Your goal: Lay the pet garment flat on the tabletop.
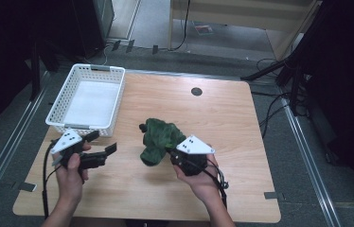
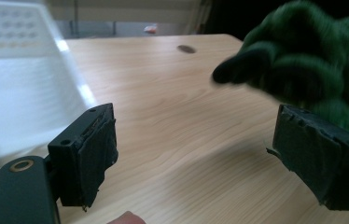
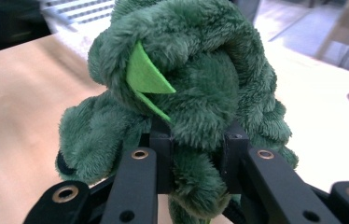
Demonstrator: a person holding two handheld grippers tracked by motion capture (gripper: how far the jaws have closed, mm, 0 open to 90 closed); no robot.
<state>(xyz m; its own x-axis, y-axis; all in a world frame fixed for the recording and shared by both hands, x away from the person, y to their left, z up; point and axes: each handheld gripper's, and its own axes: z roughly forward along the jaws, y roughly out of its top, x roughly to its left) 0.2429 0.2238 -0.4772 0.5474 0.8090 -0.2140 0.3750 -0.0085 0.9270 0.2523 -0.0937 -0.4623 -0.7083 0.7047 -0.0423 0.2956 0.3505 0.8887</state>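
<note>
A dark green plush toy [image 1: 158,139] with a light green felt piece [image 3: 147,74] sits near the middle of the wooden table [image 1: 213,123]. My right gripper [image 1: 177,158] is shut on the toy [image 3: 196,107], its jaws squeezing a fold of fur near the toy's bottom. My left gripper [image 1: 104,143] is open to the left of the toy, low over the table, with nothing between its pads [image 2: 91,154]. In the left gripper view the toy [image 2: 303,70] lies ahead at the right, just past the right jaw.
A white slatted basket [image 1: 61,97] stands at the table's back left, with nothing in it, just beyond my left gripper. A round dark grommet [image 1: 196,91] sits near the far edge. Bare wood lies right of the toy.
</note>
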